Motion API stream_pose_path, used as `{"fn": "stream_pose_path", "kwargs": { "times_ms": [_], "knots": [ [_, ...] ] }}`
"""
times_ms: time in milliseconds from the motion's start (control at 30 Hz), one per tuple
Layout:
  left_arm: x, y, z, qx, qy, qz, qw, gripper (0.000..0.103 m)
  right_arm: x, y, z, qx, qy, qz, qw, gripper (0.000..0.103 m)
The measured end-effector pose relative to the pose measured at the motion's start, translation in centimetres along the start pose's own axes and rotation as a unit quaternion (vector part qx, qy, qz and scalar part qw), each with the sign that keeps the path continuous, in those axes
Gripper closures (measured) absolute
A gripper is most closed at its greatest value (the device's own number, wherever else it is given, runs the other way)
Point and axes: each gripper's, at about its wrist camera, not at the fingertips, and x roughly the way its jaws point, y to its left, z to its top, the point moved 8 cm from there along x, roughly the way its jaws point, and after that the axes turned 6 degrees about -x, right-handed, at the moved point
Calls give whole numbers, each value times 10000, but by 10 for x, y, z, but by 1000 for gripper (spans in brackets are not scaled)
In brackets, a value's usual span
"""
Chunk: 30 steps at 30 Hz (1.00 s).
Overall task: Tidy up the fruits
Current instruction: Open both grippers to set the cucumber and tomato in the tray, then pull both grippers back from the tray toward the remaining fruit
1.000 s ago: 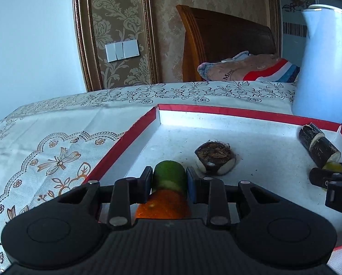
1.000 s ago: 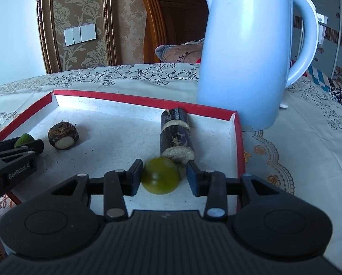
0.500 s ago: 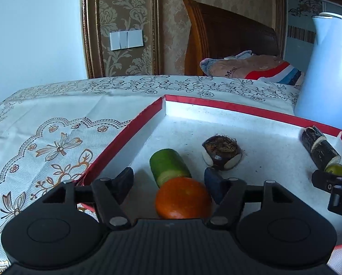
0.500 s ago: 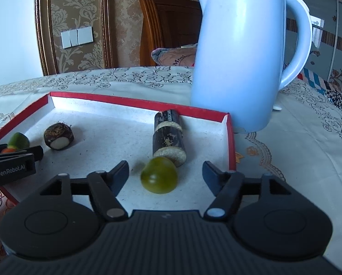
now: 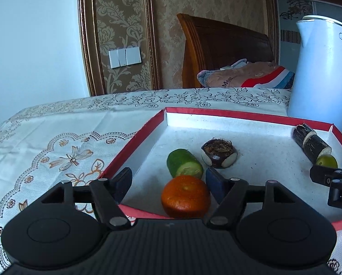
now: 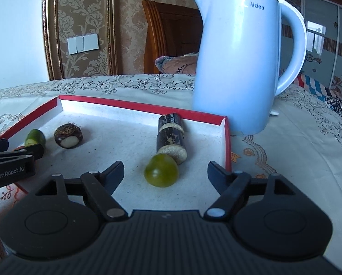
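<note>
Left tongs opening around orange, untouched; right tongs opening around green fruit in tray.

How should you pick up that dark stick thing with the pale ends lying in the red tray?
Probably grip the sugarcane piece across its middle, pads on its two long rounded sides. It lies flat, lengthwise away from the right tool, whose jaws are opening. Come from above, since the green fruit sits against its near cut end and the tray's wall runs close on the right.
</note>
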Motion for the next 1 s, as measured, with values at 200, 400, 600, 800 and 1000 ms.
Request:
{"fn": "stream_pose_path", "kwargs": {
  "times_ms": [200,400,600,800,1000],
  "knots": [
    [-12,2,-2,50,-67,-50,10000,31,-13,1,0,12,-180,76,9998,21],
    [-24,5,-6,27,-84,-146,9999,31,-25,-4,-6,145,-215,176,9995,21],
    [-45,9,-14,7,-99,-225,9997,31,-43,-7,-12,263,-310,255,9988,16],
    [-68,16,-23,-200,-11,-485,9986,30,-67,-15,-27,508,-339,418,9973,16],
    [-82,22,-32,-368,98,-687,9969,30,-78,-24,-40,689,-292,488,9960,15]
  ]
}}
